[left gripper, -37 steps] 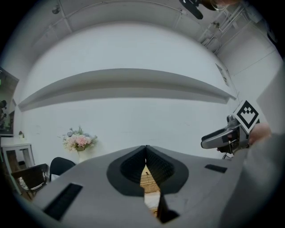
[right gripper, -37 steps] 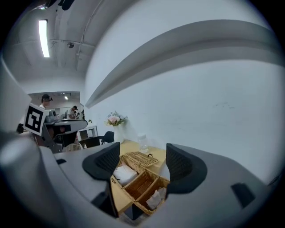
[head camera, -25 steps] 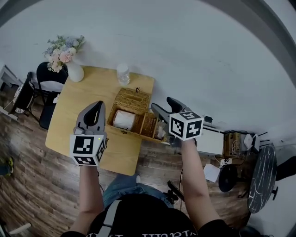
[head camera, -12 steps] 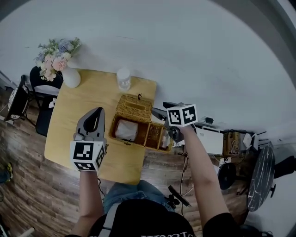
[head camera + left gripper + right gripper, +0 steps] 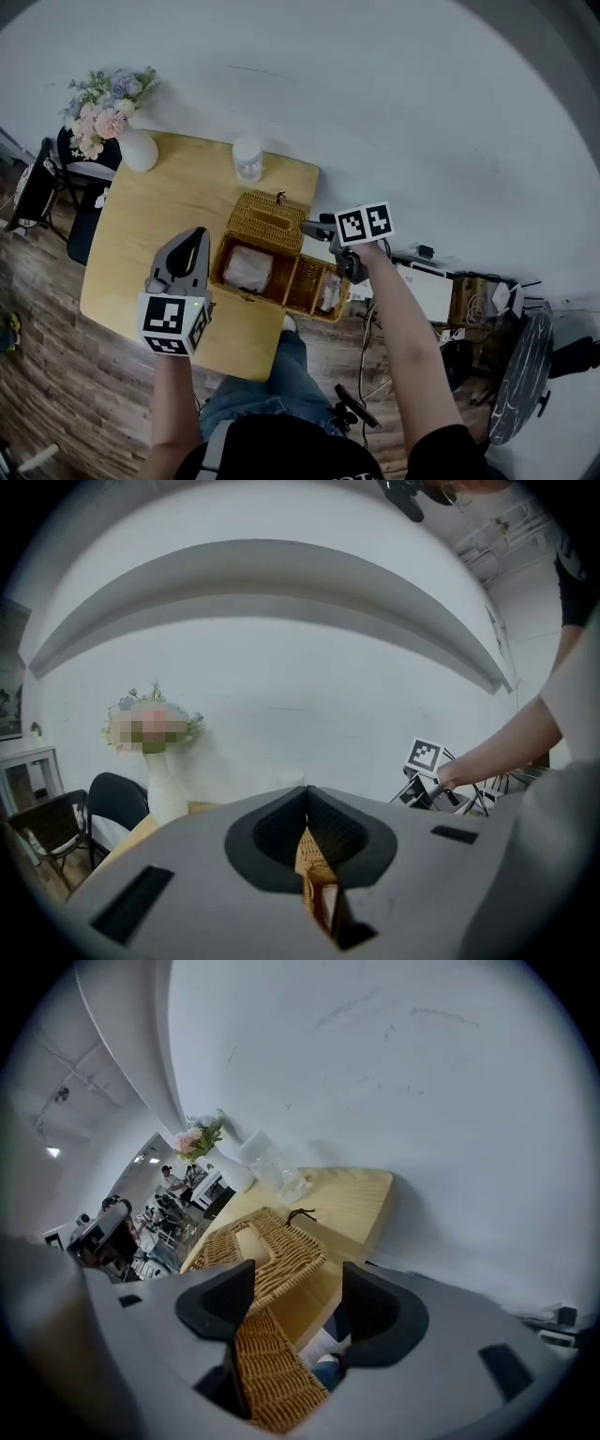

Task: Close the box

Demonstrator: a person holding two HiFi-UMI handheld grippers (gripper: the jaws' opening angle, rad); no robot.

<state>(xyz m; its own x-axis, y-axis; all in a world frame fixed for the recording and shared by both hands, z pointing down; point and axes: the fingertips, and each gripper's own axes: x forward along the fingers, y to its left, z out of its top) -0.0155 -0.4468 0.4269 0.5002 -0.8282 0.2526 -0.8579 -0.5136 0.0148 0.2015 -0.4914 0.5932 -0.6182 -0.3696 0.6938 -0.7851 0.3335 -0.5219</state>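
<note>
A wicker box [image 5: 253, 281] stands open on the wooden table [image 5: 150, 244], with something white inside it. Its slotted lid [image 5: 267, 220] leans up at the back, and a second wicker section [image 5: 319, 286] lies to the right. My right gripper [image 5: 316, 229] hovers open at the lid's right edge. In the right gripper view [image 5: 298, 1283], a wicker panel [image 5: 267, 1363] runs along the left finger [image 5: 220, 1302], clear of the other finger. My left gripper [image 5: 194, 236] is shut and empty, just left of the box. The left gripper view [image 5: 307, 797] shows wicker beyond the jaws.
A white vase [image 5: 138, 150] of flowers and a clear jar [image 5: 248, 157] stand at the table's far edge. A black chair [image 5: 70, 178] is at the left. A white device [image 5: 427, 292] and cables lie on the floor at the right.
My right gripper has moved back from the box's right end to the lid's right edge. The left gripper stays shut beside the box. The lid looks tipped a little further forward.
</note>
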